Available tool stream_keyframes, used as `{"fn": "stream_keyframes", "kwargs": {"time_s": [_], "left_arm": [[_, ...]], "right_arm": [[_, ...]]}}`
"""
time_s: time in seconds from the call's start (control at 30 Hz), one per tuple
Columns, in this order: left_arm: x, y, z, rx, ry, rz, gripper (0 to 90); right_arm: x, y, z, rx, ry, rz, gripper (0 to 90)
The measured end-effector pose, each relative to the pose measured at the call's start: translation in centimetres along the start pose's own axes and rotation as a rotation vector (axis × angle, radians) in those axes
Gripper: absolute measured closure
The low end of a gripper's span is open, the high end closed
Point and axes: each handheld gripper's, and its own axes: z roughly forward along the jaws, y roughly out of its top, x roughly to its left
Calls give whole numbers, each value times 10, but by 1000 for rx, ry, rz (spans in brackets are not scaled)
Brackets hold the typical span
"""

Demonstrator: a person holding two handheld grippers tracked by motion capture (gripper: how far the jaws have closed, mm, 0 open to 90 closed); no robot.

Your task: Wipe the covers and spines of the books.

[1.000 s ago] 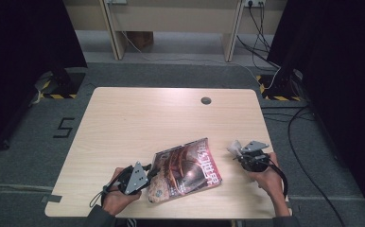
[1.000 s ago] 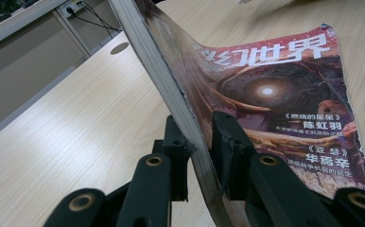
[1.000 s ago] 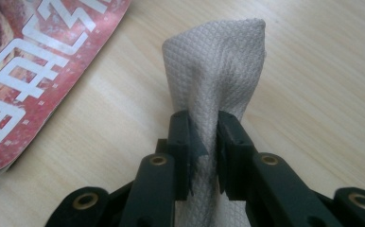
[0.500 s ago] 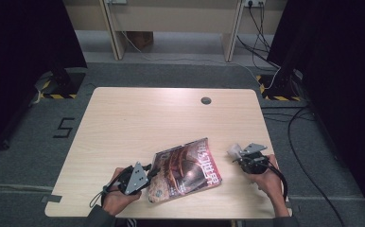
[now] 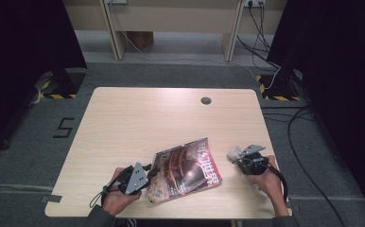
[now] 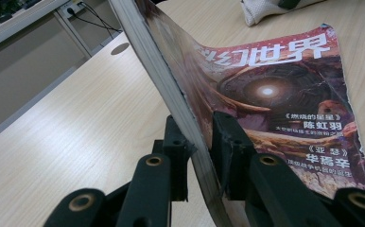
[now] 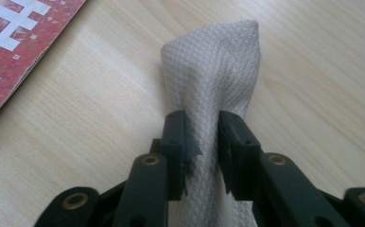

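Left hand-held gripper (image 6: 200,142) clamping and lifting the left edge of a magazine (image 5: 185,170) titled "幻世界", lying at the near middle of the pale wooden desk (image 5: 138,123). Right hand-held gripper (image 7: 203,137) pinching a white textured cloth (image 7: 213,66) just beside the magazine, over grey carpet.

Even, soft overhead light; the pale wooden table (image 5: 138,123) is bright, the surroundings at both sides fall to near black. Shadows faint. High view slightly soft, low detail. Gripper views: near black jaws blurred, the glossy red-covered magazine (image 6: 284,90) shows mild sheen, the white waffle-weave cloth (image 7: 213,75) sharp.
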Motion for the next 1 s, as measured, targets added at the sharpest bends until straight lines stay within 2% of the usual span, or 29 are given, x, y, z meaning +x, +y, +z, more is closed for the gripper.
{"fn": "stream_keyframes", "kwargs": {"time_s": [0.13, 0.23, 0.33, 0.4, 0.57, 0.67, 0.77, 0.9, 1.0], "left_arm": [[0, 0, 0, -1, 1, 0, 762], [0, 0, 0, -2, 4, 1, 762], [0, 0, 1, -4, 5, 9, 761], [0, 0, 1, -4, 6, 10, 762], [-1, 1, 1, -15, 4, 22, 763], [-1, 1, 1, -18, 6, 27, 764], [-1, 0, 1, -17, 4, 27, 764], [-1, 1, 1, -18, 5, 34, 764], [-1, 0, 1, -19, 4, 38, 764]], "right_arm": [[-3, 1, -3, -27, 10, 46, 611], [-4, 5, -8, -79, 5, 78, 505], [1, 13, -16, -128, -5, 70, 440], [6, 20, -20, -170, 8, 60, 407], [31, 46, -27, -277, 86, -41, 343], [49, 65, -24, -302, 144, -112, 317], [62, 82, -18, -312, 188, -162, 295], [78, 107, -7, -341, 230, -219, 287], [84, 122, 4, -349, 242, -260, 289]]}}
